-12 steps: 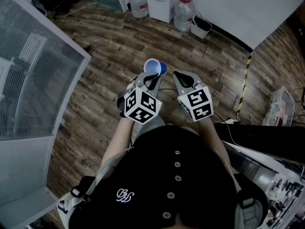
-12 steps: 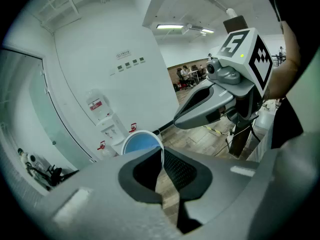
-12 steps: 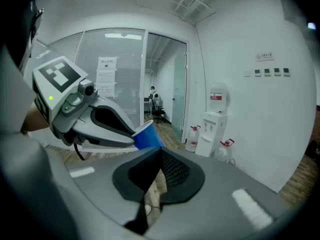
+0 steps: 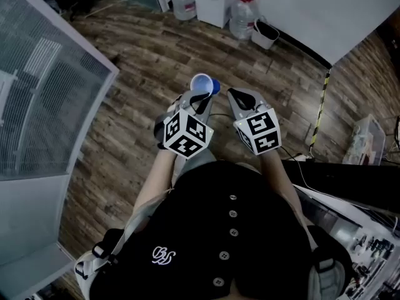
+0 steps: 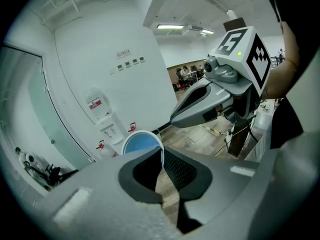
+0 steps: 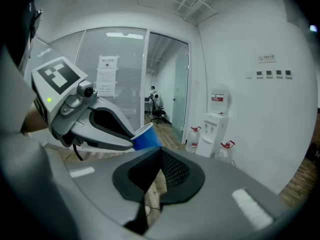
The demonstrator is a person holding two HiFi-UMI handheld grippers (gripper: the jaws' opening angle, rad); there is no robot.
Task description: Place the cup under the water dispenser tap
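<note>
A blue paper cup (image 4: 203, 85) with a white inside is pinched by its rim in my left gripper (image 4: 200, 99), which is shut on it. In the left gripper view the cup (image 5: 141, 142) sits tilted just past the jaw tips, left of them. My right gripper (image 4: 233, 95) is held beside it to the right, its jaws together with nothing between them. The right gripper view shows the cup (image 6: 147, 137) in the left gripper (image 6: 131, 132). The white water dispenser (image 4: 211, 2) stands far ahead against the wall, also in the left gripper view (image 5: 108, 127) and the right gripper view (image 6: 212, 128).
Large water bottles (image 4: 242, 16) flank the dispenser, with a white bin (image 4: 265, 35) to their right. A glass partition with blinds (image 4: 44, 99) runs along the left. A cluttered bench (image 4: 359, 230) and a yellow-black taped strip (image 4: 320, 114) are at the right. Wood floor (image 4: 156, 55) lies between.
Both grippers and the held cup have drifted slightly up the head view toward the dispenser. The grip on the cup is unchanged.
</note>
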